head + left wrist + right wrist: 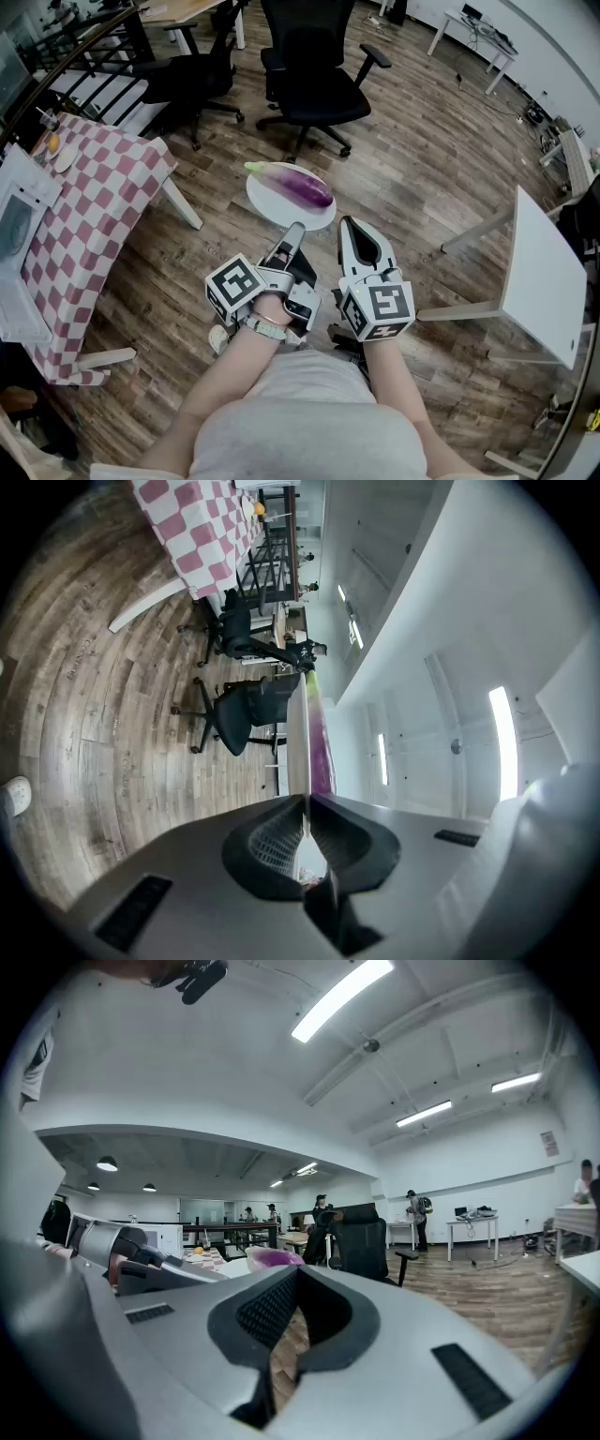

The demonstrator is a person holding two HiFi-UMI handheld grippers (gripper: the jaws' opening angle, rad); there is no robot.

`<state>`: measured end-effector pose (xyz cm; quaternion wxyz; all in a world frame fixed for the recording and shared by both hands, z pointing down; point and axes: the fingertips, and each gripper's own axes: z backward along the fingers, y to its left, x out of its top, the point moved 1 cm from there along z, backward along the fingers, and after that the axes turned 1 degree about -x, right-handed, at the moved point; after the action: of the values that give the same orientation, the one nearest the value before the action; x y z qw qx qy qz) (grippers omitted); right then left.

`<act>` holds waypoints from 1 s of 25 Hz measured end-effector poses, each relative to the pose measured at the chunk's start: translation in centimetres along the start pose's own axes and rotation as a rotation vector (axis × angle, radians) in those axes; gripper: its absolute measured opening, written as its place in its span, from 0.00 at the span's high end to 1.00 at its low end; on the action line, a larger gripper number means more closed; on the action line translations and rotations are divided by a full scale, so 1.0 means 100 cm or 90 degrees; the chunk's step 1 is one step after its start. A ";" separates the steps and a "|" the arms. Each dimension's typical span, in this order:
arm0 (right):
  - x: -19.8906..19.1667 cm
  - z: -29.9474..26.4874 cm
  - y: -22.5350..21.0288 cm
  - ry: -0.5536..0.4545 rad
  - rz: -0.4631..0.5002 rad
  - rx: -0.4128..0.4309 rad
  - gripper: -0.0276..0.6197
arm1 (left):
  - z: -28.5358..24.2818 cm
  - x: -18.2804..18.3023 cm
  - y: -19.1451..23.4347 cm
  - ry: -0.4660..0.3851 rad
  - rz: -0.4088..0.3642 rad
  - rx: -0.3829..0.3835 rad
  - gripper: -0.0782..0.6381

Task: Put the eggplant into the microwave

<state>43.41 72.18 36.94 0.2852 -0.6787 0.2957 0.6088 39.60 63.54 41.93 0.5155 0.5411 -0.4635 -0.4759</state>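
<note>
Purple eggplant (pixel 302 186) lies on a white plate (pixel 267 202), held level, probably so it cannot roll off. The left gripper (pixel 296 228) has its fingers clenched on the plate's near rim. The right gripper (pixel 349 223), fingers closed on nothing, rides beside it. The microwave (pixel 17 239) stands on the checked worktop (pixel 94 187), well apart at left.

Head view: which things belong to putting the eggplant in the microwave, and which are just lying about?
Job: eggplant; plate under it; microwave; left claw, shut on the plate's rim.
Lying about: office chair; white table.
</note>
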 end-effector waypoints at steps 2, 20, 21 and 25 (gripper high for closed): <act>0.001 -0.004 0.006 -0.002 0.002 0.002 0.92 | 0.002 0.006 0.000 -0.002 -0.001 0.000 0.86; 0.009 -0.049 0.082 -0.021 0.006 0.061 0.92 | 0.051 0.080 -0.003 -0.064 -0.008 -0.001 0.86; 0.009 -0.052 0.088 -0.021 0.005 0.066 0.92 | 0.054 0.085 -0.003 -0.067 -0.010 -0.002 0.86; 0.012 -0.065 0.111 -0.022 0.005 0.088 0.92 | 0.066 0.108 -0.004 -0.083 -0.015 0.002 0.86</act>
<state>39.46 59.87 36.11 0.3345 -0.6452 0.3348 0.5998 34.34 52.04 40.98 0.4777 0.5149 -0.4909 -0.5155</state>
